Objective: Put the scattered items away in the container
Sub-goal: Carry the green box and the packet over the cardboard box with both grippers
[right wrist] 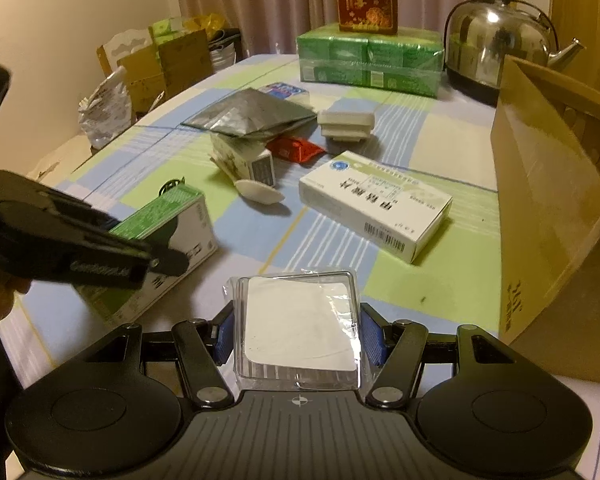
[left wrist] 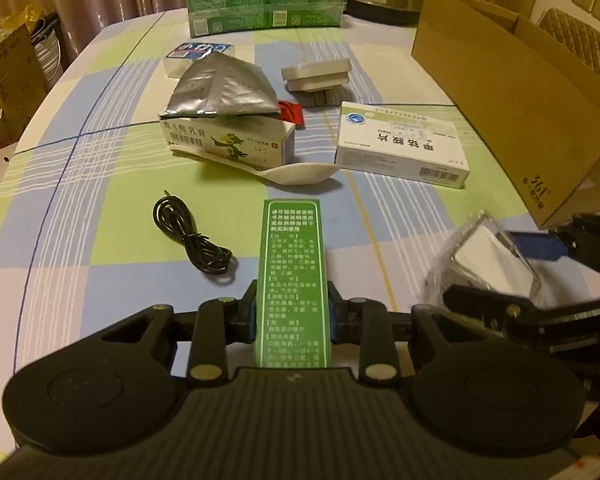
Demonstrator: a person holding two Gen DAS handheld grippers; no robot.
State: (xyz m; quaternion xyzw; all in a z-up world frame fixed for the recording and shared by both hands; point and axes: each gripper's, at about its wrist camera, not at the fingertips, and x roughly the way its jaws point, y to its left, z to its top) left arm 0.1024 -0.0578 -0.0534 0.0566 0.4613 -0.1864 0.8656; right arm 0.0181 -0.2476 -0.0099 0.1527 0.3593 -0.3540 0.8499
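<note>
My left gripper (left wrist: 293,316) is shut on a green medicine box (left wrist: 294,272), gripped by its narrow sides and held above the table. From the right wrist view that same green box (right wrist: 168,216) shows at the left, in the left gripper (right wrist: 152,258). My right gripper (right wrist: 298,338) is shut on a clear plastic packet with a white card (right wrist: 300,324), also seen at the right of the left wrist view as the clear packet (left wrist: 484,256). The open cardboard box (left wrist: 512,112) stands at the right, cardboard box (right wrist: 548,184) close beside my right gripper.
On the checked tablecloth (left wrist: 100,184) lie a white medicine box (left wrist: 404,148), a cream box under a silver foil pouch (left wrist: 224,88), a white spoon (left wrist: 296,172), a coiled black cable (left wrist: 192,236), a white case (left wrist: 316,76) and a red sachet (right wrist: 296,148). Green tissue packs (right wrist: 368,58) and a kettle (right wrist: 496,36) stand at the back.
</note>
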